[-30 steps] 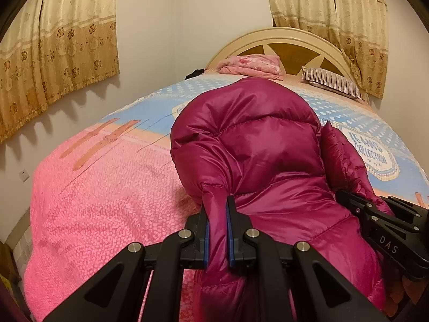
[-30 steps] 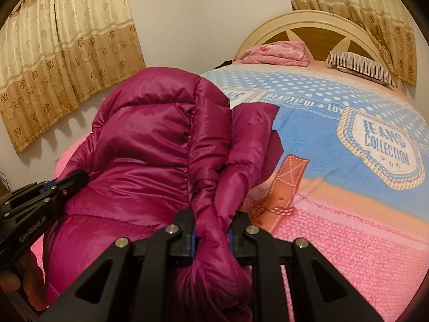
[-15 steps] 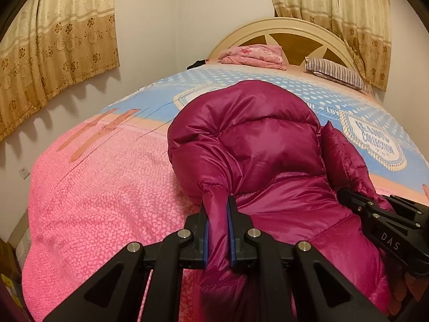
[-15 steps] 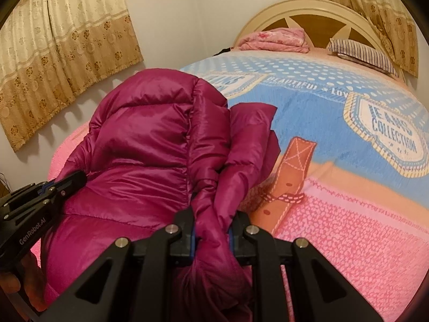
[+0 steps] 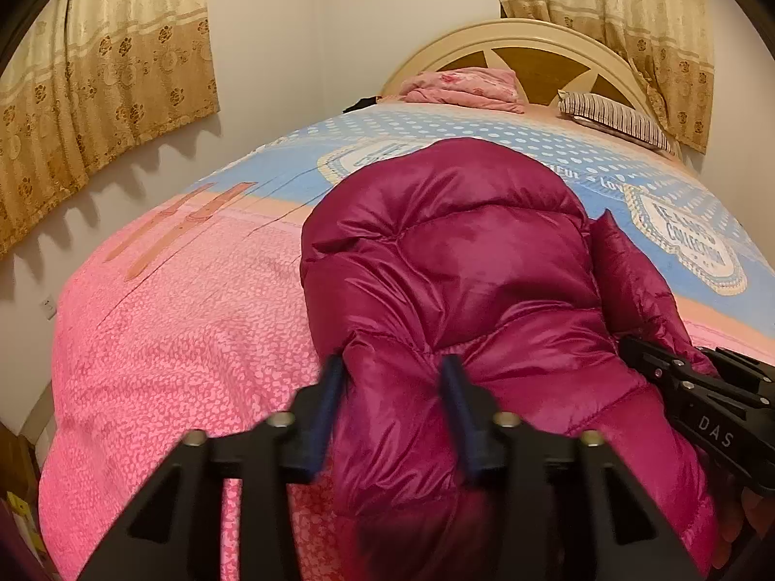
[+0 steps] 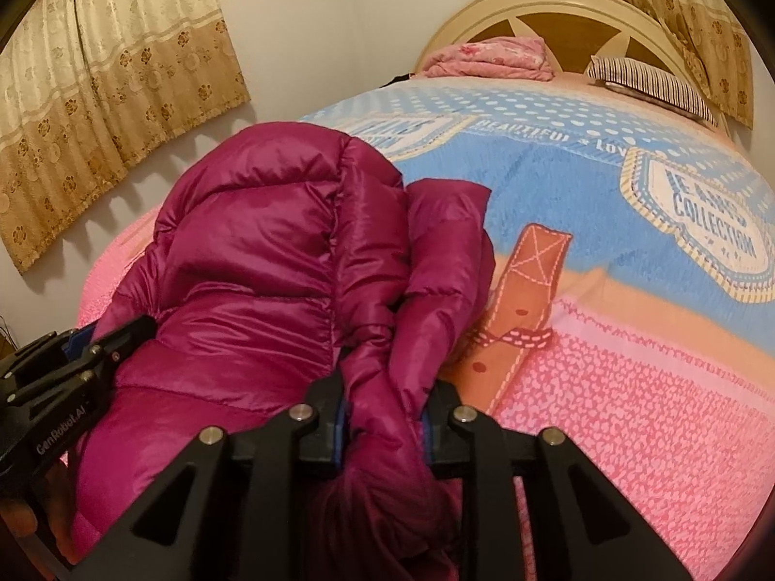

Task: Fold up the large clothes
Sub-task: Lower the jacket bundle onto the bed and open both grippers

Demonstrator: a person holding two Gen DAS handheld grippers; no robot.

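Note:
A shiny magenta puffer jacket (image 5: 450,261) lies folded on the bed, its near end by both grippers; it also shows in the right wrist view (image 6: 252,261). My left gripper (image 5: 392,387) stands open, its blue pads apart on either side of a fold of the jacket. My right gripper (image 6: 382,411) has its jaws around a bunched fold of the jacket's right edge, with fabric filling the gap. A sleeve (image 6: 445,242) lies along the jacket's right side. Each gripper shows at the edge of the other's view.
The bed cover (image 5: 169,339) is pink near me and blue farther off. A folded pink blanket (image 5: 465,89) and a striped pillow (image 5: 615,118) lie by the headboard (image 5: 533,38). Curtains (image 5: 97,97) hang on the left wall and behind the headboard.
My left gripper's jaws have opened off the jacket fold they were pinching. The right gripper's jaws have widened a little around its fold. Both views have drawn back slightly.

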